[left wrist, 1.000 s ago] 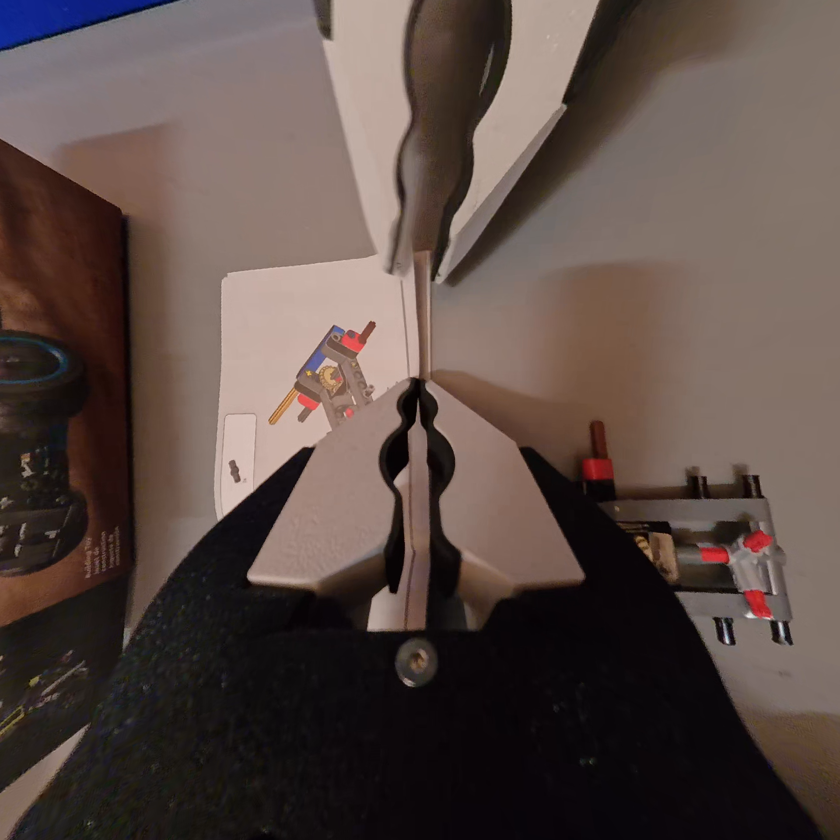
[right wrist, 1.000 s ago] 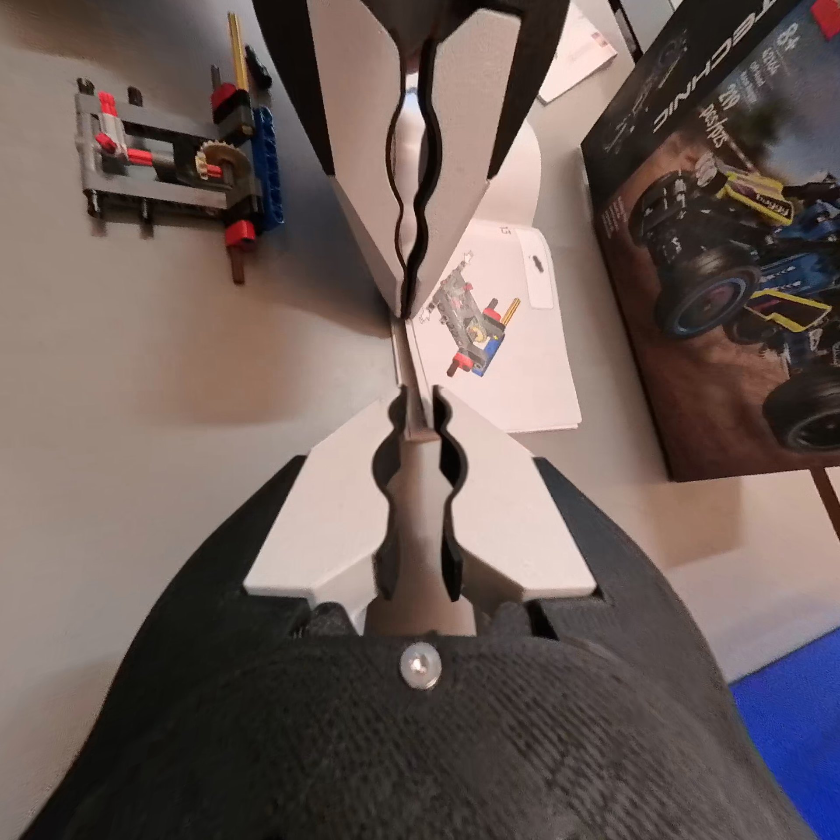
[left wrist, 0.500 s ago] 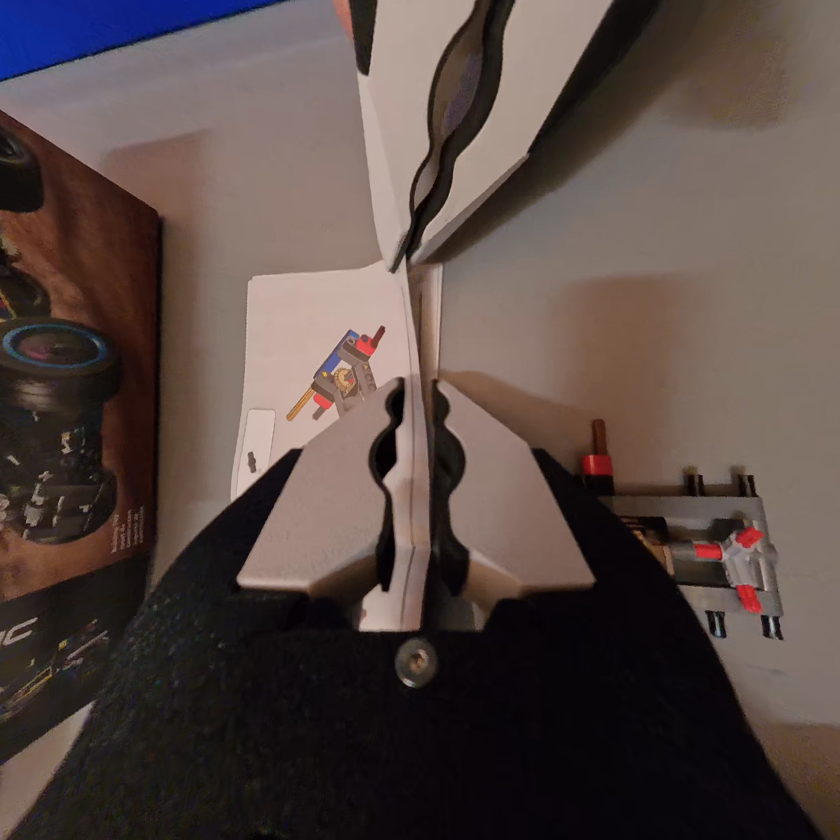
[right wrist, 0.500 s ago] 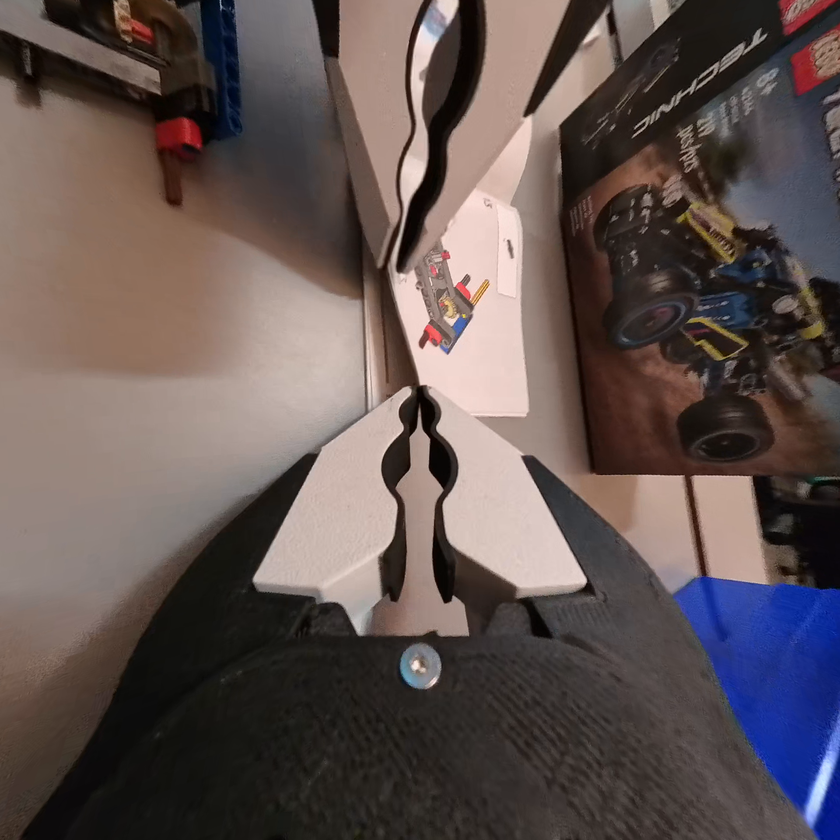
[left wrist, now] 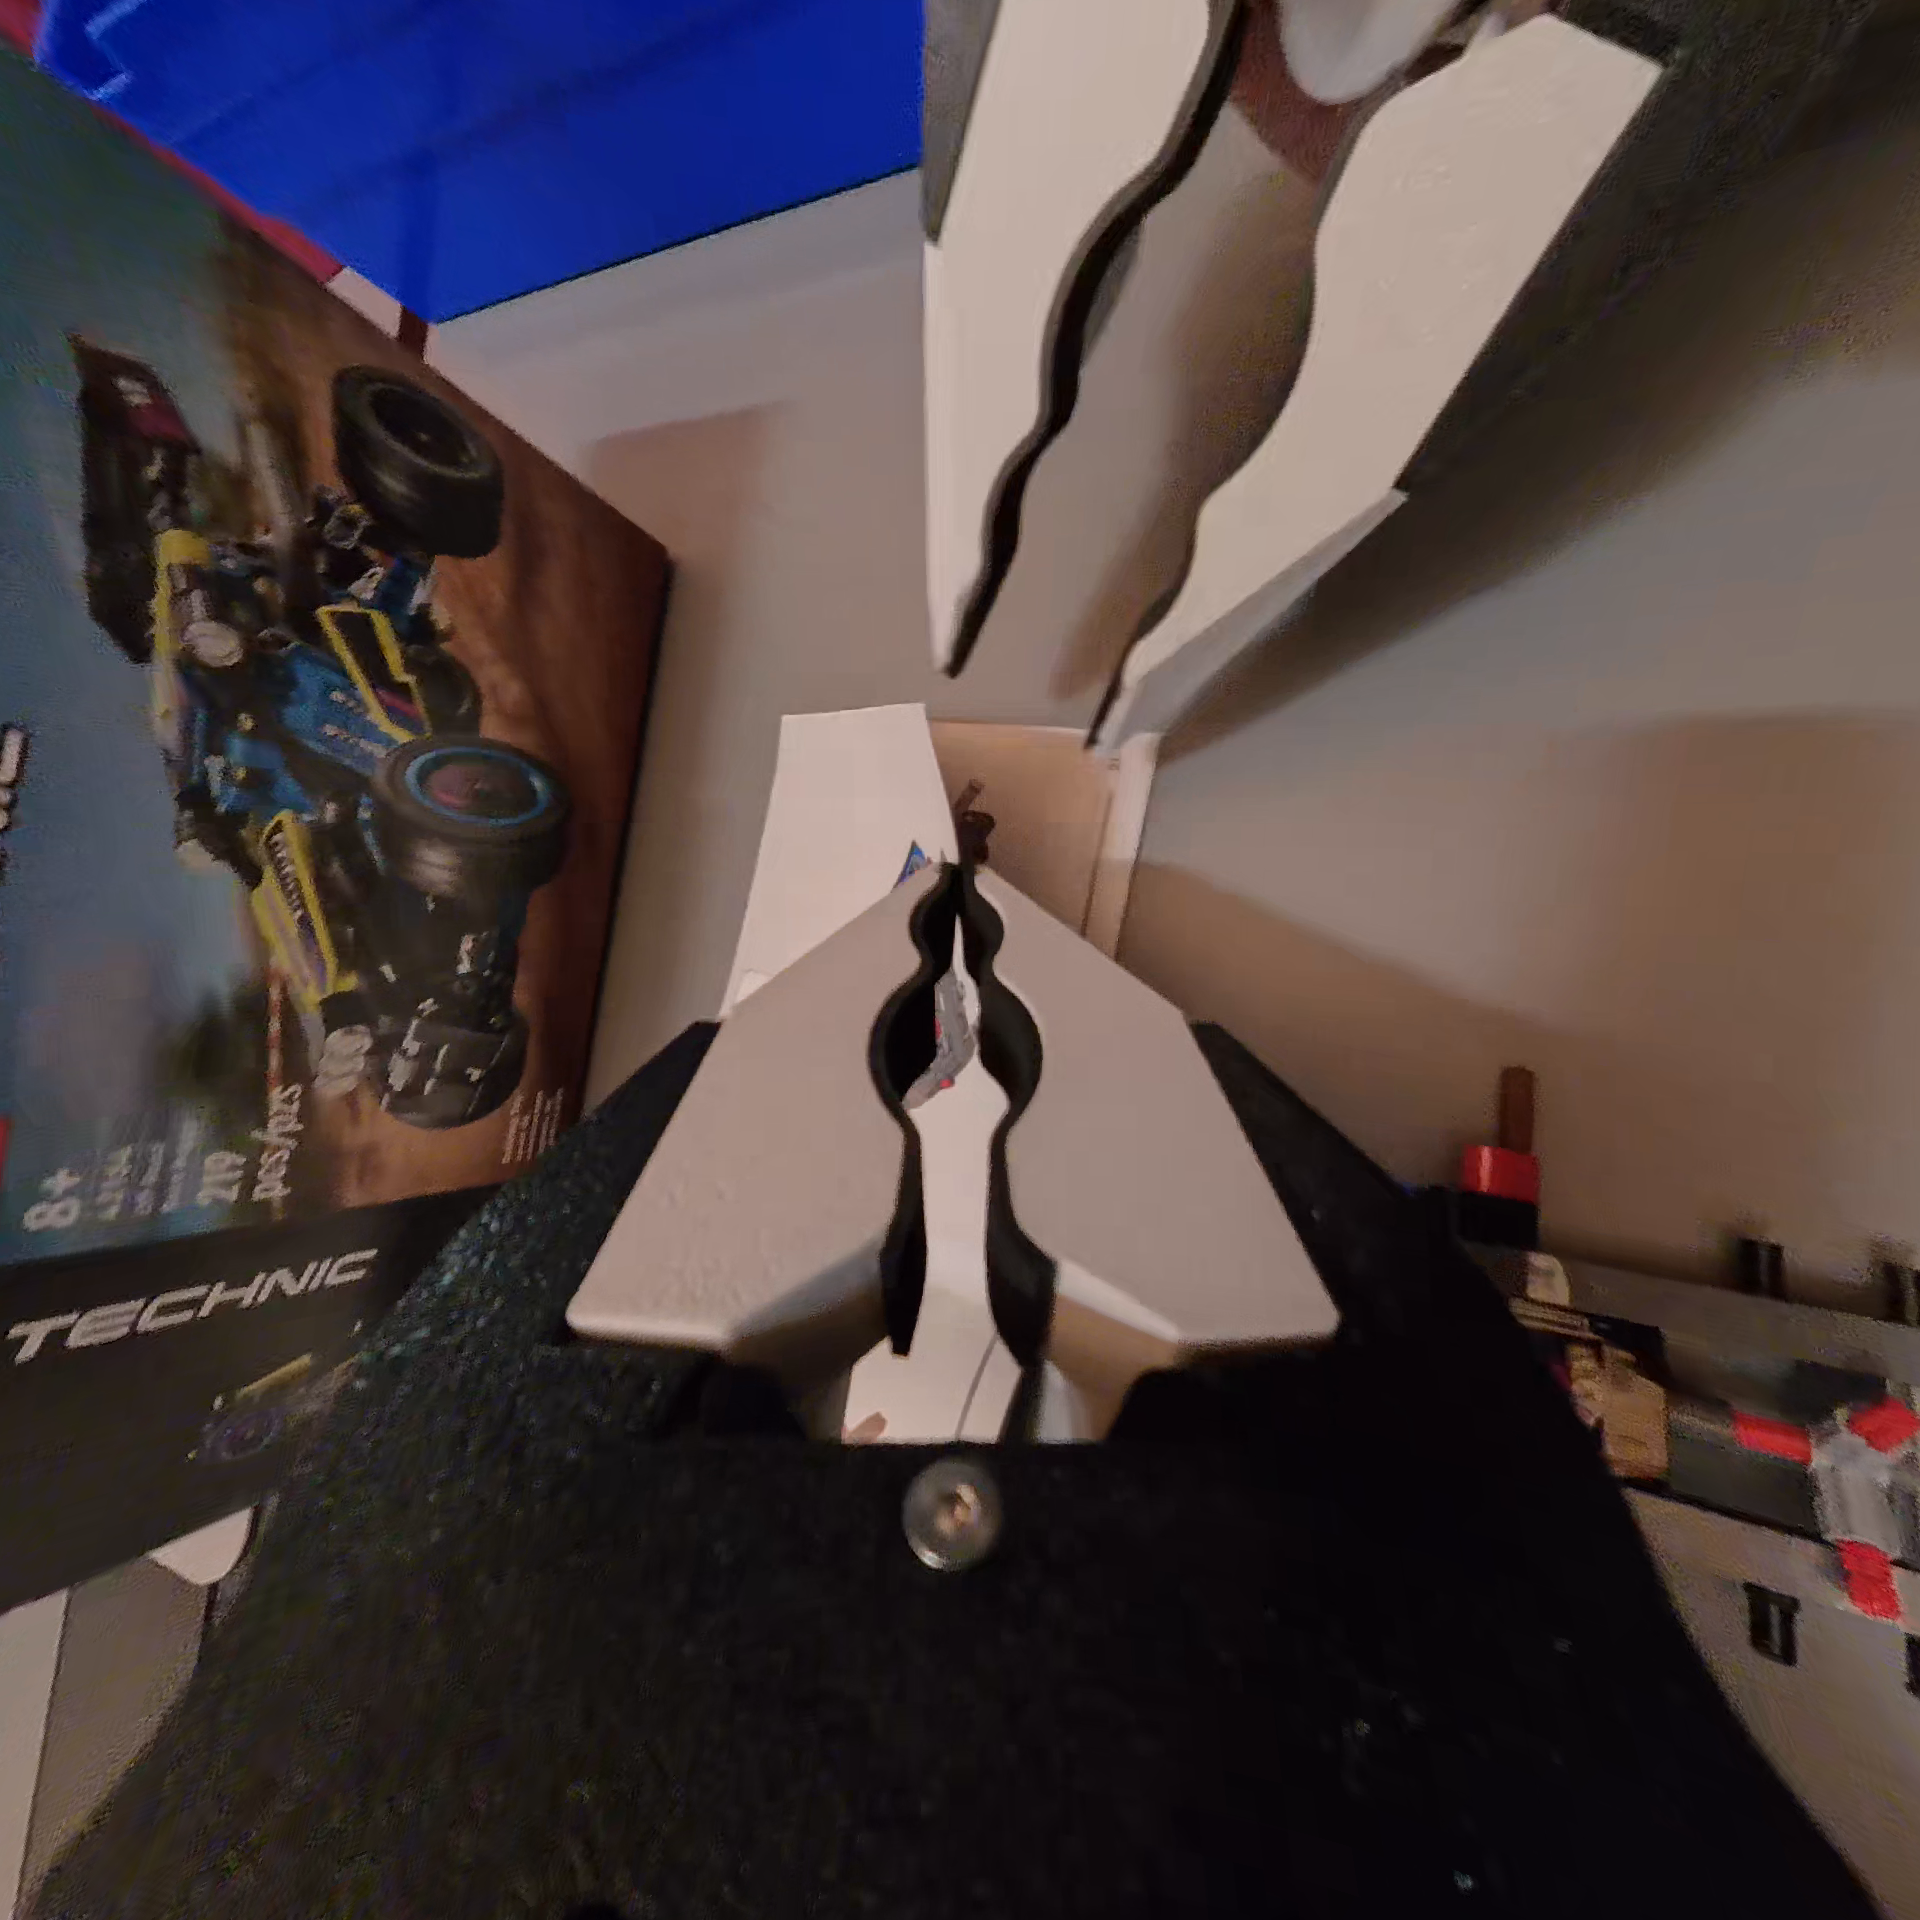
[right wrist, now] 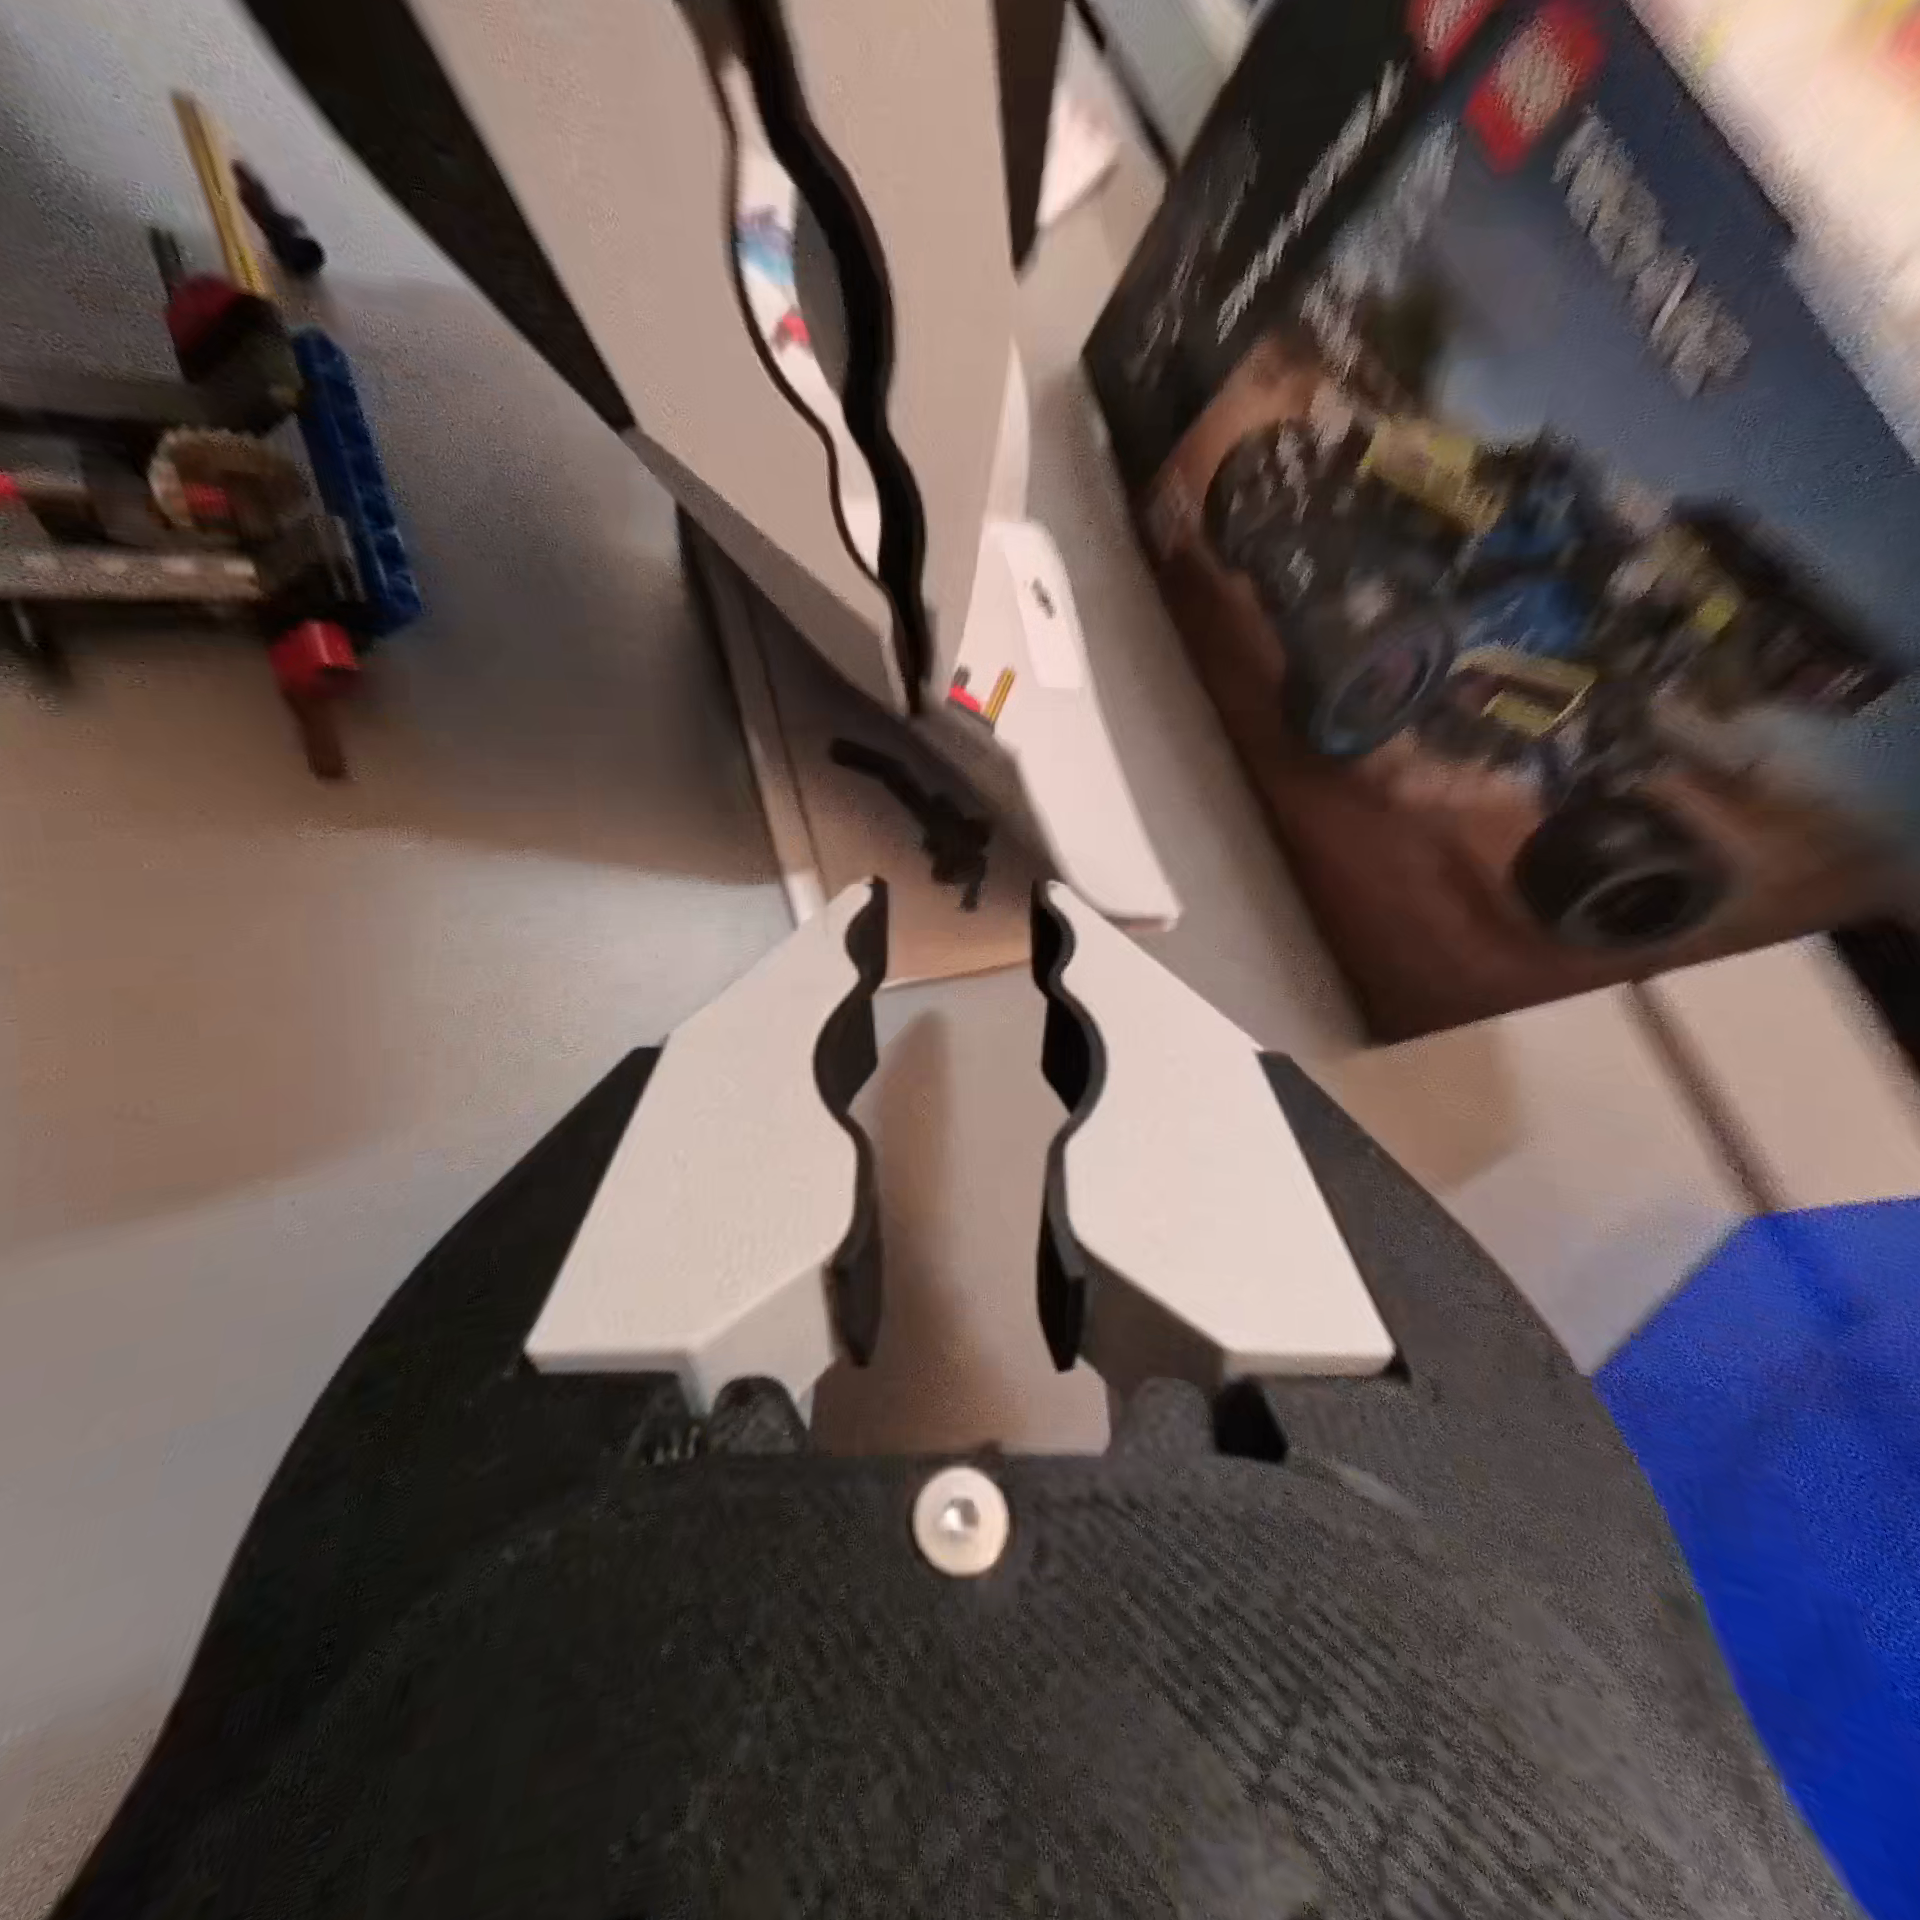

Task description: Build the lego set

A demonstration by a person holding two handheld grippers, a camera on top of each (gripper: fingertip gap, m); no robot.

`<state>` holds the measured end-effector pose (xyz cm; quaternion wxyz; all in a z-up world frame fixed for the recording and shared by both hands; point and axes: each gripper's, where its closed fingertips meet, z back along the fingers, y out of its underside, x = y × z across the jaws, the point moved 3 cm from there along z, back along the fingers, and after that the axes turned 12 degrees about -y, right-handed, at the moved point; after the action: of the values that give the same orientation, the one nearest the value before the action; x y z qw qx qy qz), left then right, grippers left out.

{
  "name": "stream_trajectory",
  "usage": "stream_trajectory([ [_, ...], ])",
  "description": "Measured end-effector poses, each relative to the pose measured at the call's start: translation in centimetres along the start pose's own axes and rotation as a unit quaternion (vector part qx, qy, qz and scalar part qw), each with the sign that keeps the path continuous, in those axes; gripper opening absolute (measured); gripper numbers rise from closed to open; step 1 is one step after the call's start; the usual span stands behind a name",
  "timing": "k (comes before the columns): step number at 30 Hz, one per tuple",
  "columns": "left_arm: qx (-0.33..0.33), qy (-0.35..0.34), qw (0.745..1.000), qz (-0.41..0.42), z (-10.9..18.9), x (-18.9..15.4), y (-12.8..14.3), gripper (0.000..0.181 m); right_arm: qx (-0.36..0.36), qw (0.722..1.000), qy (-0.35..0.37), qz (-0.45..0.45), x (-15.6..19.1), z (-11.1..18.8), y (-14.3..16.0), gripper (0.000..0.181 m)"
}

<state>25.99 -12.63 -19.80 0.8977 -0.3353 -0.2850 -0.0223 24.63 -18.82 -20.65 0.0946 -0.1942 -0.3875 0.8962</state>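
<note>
The instruction booklet [left wrist: 842, 790] lies open on the grey table between the two grippers. My left gripper [left wrist: 956, 883] is shut on one of its pages, whose thin edge runs between the jaws. My right gripper [right wrist: 958, 894] is open and empty just above the booklet [right wrist: 1081, 810], facing the left gripper [right wrist: 914, 691]. In the left wrist view the right gripper [left wrist: 1023, 696] shows at the top with its jaws apart. The part-built grey lego frame [left wrist: 1766, 1455] with red pins lies to one side; it also shows in the right wrist view [right wrist: 208, 499] with a blue beam.
The lego set box [left wrist: 312, 779] lies flat beside the booklet and also shows in the right wrist view [right wrist: 1507, 571]. A blue bin [left wrist: 520, 135] stands beyond the box; it shows in the right wrist view [right wrist: 1766, 1455] as well. Less than 4 cm separates the two grippers' tips.
My right gripper has opened and let go of the page. My left gripper has closed on the page. Both views have shifted toward the box.
</note>
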Motion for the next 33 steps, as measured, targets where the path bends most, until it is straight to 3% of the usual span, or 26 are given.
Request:
stream_trajectory([
  [2, -0.003, 0.001, 1.0, 0.012, 0.2, 0.1, 0.2, 0.0, 0.022, 0.999, -0.029, -0.03, 0.4, -0.3, 0.5, 0.024],
  [5, -0.015, 0.032, 0.999, 0.03, 0.5, -0.3, 0.3, 0.0, 0.046, 0.998, 0.029, 0.038, -0.1, -0.6, 0.6, 0.0],
  [8, -0.007, 0.076, 0.997, 0.031, 0.2, -1.2, 0.8, 0.003, 0.04, 0.999, 0.003, 0.037, 0.8, -2.2, 0.6, 0.0],
  [10, 0.011, 0.116, 0.993, 0.013, 0.2, -2.0, 1.4, 0.018, 0.056, 0.997, -0.003, 0.049, 1.1, -2.9, 1.1, 0.0],
  [12, -0.001, 0.123, 0.992, 0.008, 0.6, -1.7, 1.4, 0.01, 0.055, 0.996, 0.005, 0.072, 1.1, -3.0, 1.2, 0.0],
  [13, -0.012, 0.116, 0.993, 0.018, 0.7, -1.1, 1.3, 0.0, 0.053, 0.996, 0.005, 0.074, 1.1, -3.0, 1.2, 0.0],
  [16, 0.011, 0.091, 0.995, 0.047, -0.2, 0.7, 2.8, 0.0, 0.047, 0.996, -0.004, 0.076, 1.1, -2.9, 1.2, 0.0],
  [18, 0.06, 0.102, 0.993, 0.017, -0.7, 0.3, 4.8, 0.0, 0.047, 0.996, -0.005, 0.08, 1.1, -3.0, 1.2, 0.0],
  [21, 0.053, 0.108, 0.992, -0.034, -0.4, -0.5, 5.4, 0.0, 0.049, 0.996, -0.002, 0.078, 1.1, -3.0, 1.2, 0.0],
  [33, 0.13, 0.049, 0.987, -0.075, 2.2, 2.5, 9.7, 0.0, 0.049, 0.997, -0.004, 0.062, 1.1, -2.9, 1.2, 0.0],
])
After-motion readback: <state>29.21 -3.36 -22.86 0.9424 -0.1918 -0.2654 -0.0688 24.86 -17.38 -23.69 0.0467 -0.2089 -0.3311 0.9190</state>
